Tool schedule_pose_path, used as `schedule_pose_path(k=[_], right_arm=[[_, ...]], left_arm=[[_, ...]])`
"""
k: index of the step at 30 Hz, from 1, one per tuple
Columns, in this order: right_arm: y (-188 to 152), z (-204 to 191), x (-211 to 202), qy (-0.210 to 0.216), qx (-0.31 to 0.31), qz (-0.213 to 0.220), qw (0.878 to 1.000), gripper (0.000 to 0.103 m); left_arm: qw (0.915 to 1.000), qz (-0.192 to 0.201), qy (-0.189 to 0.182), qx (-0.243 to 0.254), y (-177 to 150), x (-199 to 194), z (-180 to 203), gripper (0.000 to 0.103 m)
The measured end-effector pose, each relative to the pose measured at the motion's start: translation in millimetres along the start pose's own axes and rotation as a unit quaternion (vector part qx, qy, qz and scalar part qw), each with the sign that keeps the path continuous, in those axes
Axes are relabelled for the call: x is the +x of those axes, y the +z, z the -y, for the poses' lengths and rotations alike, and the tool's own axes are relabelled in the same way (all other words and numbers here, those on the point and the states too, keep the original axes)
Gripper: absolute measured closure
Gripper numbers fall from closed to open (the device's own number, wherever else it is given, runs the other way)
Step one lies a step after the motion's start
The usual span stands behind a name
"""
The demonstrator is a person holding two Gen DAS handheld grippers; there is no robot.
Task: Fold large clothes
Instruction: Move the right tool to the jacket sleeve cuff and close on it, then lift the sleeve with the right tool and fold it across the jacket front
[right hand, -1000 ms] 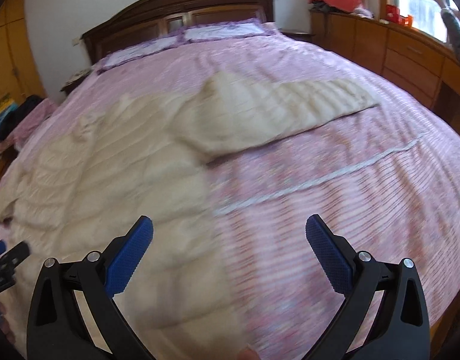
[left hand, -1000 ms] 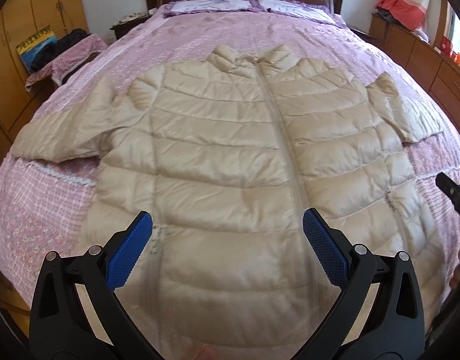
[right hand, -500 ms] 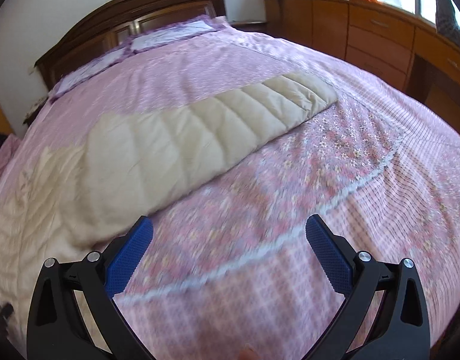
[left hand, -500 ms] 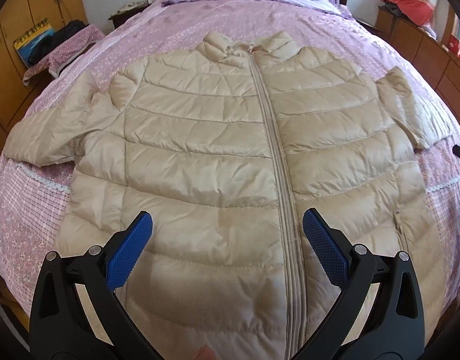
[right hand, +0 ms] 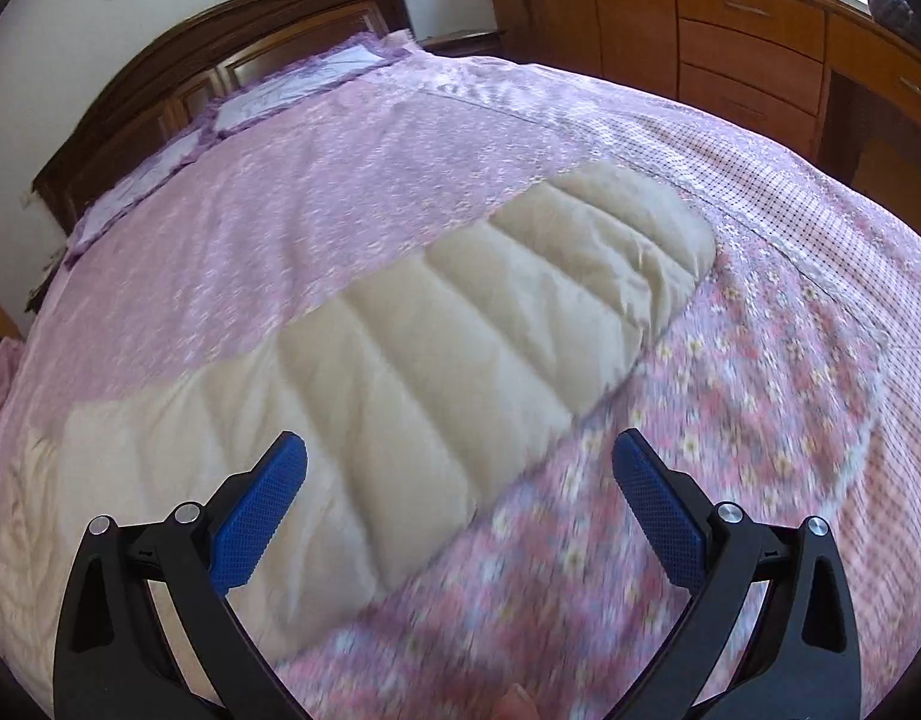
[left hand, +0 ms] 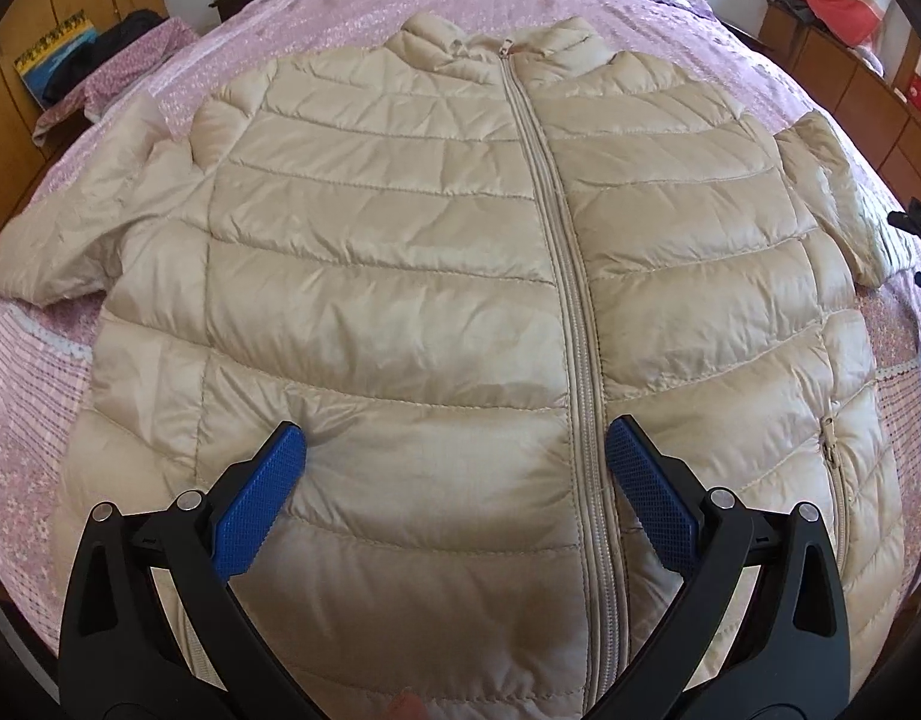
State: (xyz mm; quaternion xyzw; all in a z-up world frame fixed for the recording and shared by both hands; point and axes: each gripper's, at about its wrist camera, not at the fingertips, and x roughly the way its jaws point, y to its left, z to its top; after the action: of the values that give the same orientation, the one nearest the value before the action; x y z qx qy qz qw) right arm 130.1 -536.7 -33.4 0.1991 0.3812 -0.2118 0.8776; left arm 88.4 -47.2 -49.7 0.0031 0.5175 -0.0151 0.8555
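Observation:
A beige quilted puffer jacket [left hand: 400, 276] lies flat and zipped on the pink bed [left hand: 34, 396], collar toward the headboard, both sleeves spread out. My left gripper [left hand: 454, 450] hovers open over the jacket's lower front, just left of the zipper [left hand: 571, 300], holding nothing. In the right wrist view the jacket's right sleeve [right hand: 460, 348] stretches across the bedspread toward the far right. My right gripper [right hand: 457, 459] is open above the sleeve's lower edge, nothing between its blue pads [right hand: 259, 510]. A dark tip of the right gripper [left hand: 913, 222] shows at the left view's right edge.
The dark wooden headboard [right hand: 220, 60] and pillows [right hand: 304, 78] are at the far end. Wooden drawers [right hand: 730, 48] run along the right side of the bed. A bedside stand with a pink cloth and dark items [left hand: 112, 72] sits at the left.
The left gripper has moved closer and lower over the jacket's front. The right gripper has swung right, from the jacket's body toward the outstretched sleeve. Both stayed open.

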Motion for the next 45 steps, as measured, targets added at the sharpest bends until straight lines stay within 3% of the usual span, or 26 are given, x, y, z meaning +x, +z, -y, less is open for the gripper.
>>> schedule_pose_path(k=[3, 9, 15, 20, 23, 25, 26, 28, 29, 35, 45], right_arm=[[11, 8, 21, 0.006, 0.024, -0.03, 0.999, 0.005], [25, 10, 44, 0.008, 0.039, -0.044, 0.998, 0.005], [24, 26, 59, 0.03, 0.119, -0.054, 0.991, 0.005], [25, 12, 65, -0.001, 0.068, -0.091, 0.994, 0.005], [24, 10, 56, -0.002, 0.069, -0.085, 0.994, 0.022], [22, 11, 47, -0.001, 0.07, -0.073, 0.995, 0.05], [23, 13, 43, 0.007, 0.073, -0.067, 0.995, 0.056], [21, 17, 32, 0.032, 0.083, -0.061, 0.994, 0.08], [20, 18, 28, 0.04, 0.086, -0.058, 0.994, 0.084], [11, 22, -17, 0.048, 0.061, -0.021, 0.997, 0.09], [1, -1, -110, 0.139, -0.009, 0.026, 0.99, 0.09]], left_arm=[[1.0, -0.005, 0.004, 0.003, -2, 5, 2, 0.003], [0.9994, 0.0, 0.031, 0.014, -6, 9, 11, 0.003], [0.9994, -0.006, 0.031, 0.015, -2, 14, 13, 0.003], [0.9994, -0.003, 0.031, 0.018, -3, 14, 12, 0.003], [0.9994, -0.001, 0.029, 0.019, -4, 14, 12, 0.003], [0.9993, 0.001, 0.03, 0.021, -5, 13, 13, 0.003], [0.9993, 0.002, 0.03, 0.022, -5, 13, 13, 0.003], [0.9993, 0.003, 0.029, 0.023, -5, 13, 12, 0.003], [0.9993, 0.004, 0.029, 0.023, -6, 13, 12, 0.003], [0.9993, 0.01, 0.029, 0.023, -8, 12, 13, 0.003], [0.9991, 0.018, 0.029, 0.025, -12, 9, 15, 0.003]])
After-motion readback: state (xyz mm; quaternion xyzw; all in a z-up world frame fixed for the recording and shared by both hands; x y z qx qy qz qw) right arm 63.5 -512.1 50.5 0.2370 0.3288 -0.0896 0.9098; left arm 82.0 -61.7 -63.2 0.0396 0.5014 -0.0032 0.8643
